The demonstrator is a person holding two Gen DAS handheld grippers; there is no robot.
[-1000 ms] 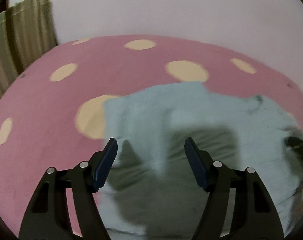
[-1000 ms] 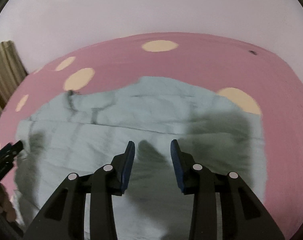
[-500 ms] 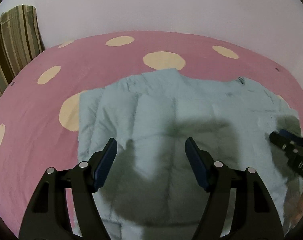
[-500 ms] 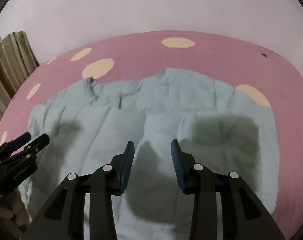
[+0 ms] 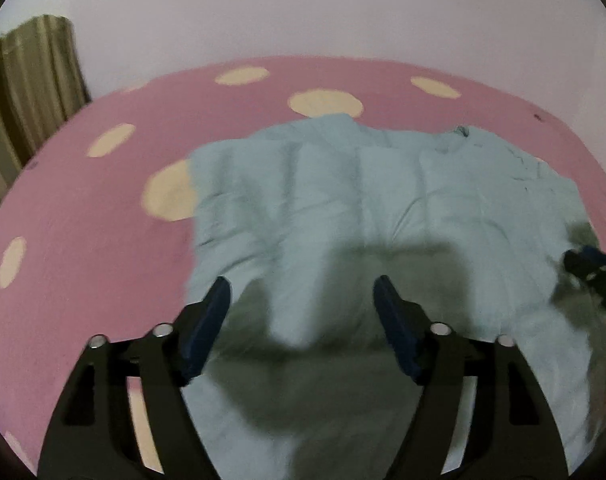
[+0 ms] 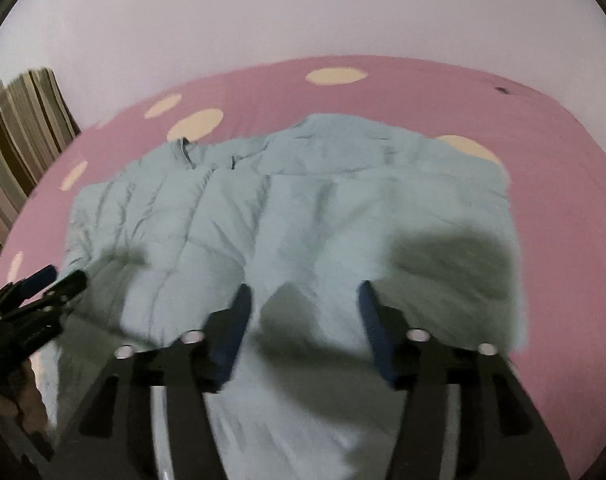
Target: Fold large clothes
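Your left gripper [image 5: 301, 300] hangs with its blue pads spread wide and nothing between them; your right gripper [image 6: 303, 312] is spread too, a little less wide, also empty. Both sit low over the near part of the pale blue quilted garment [image 5: 363, 208], which lies flat on the pink bedcover with cream dots [image 5: 95, 216] and reaches away from you toward the far wall [image 5: 303, 8].

The relation that matters for the coming move: the garment lies straight ahead of and beneath both tools, with its long axis running left to right across your view. Your left gripper is nearer the garment's left edge, which ends just beside a cream dot; your right gripper is nearer the right edge, where another dot peeks out from under the cloth. In the left wrist view the right gripper [image 5: 591, 276] shows at the right margin, and in the right wrist view the left gripper [image 6: 35, 304] shows at the left margin, so the two stand side by side over the near hem. A fold away from you would probably call for each tool to take the near edge on its own side.

Hard to judge: the near hem is hidden under the gripper bodies and their dark shadows. Both views are smeared with motion blur. The collar or neck opening [image 6: 185, 152] at the far edge is only faintly readable. A striped curtain [image 5: 31, 92] stands at far left
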